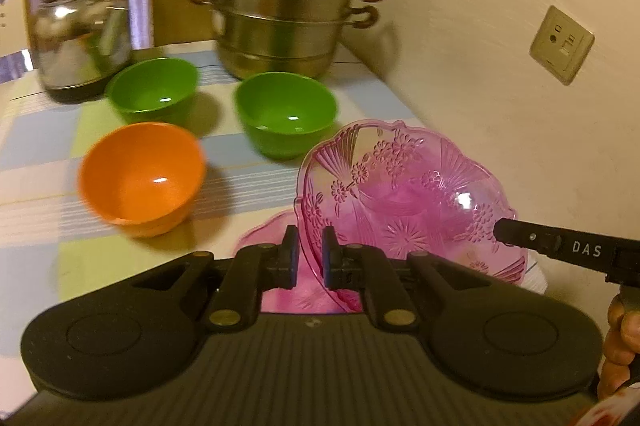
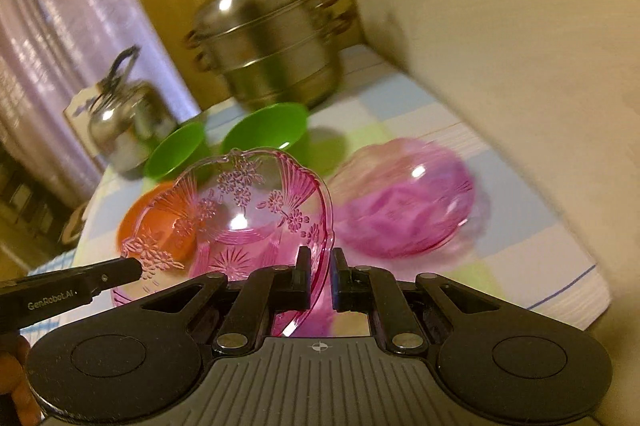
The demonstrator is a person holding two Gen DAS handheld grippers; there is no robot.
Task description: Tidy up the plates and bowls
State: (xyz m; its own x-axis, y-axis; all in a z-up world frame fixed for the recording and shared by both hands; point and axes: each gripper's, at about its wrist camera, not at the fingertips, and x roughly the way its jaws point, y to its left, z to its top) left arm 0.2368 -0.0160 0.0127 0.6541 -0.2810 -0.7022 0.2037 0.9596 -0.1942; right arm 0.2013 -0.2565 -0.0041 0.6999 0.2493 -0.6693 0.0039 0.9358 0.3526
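A pink glass bowl with a flower pattern (image 1: pixel 404 202) is held tilted above the table by both grippers. My left gripper (image 1: pixel 310 254) is shut on its near rim. My right gripper (image 2: pixel 320 266) is shut on the opposite rim of the same bowl (image 2: pixel 248 210); its finger shows in the left wrist view (image 1: pixel 520 232). A second pink glass bowl (image 2: pixel 404 202) sits on the table below, partly seen in the left wrist view (image 1: pixel 272 238). An orange bowl (image 1: pixel 142 174) and two green bowls (image 1: pixel 154 94) (image 1: pixel 286 112) stand upright on the table.
A steel steamer pot (image 1: pixel 280 10) and a steel kettle (image 1: pixel 82 38) stand at the back of the checked tablecloth (image 1: pixel 36 146). A wall with sockets (image 1: pixel 560 44) runs along the right. The table's near right edge (image 2: pixel 576 290) shows in the right wrist view.
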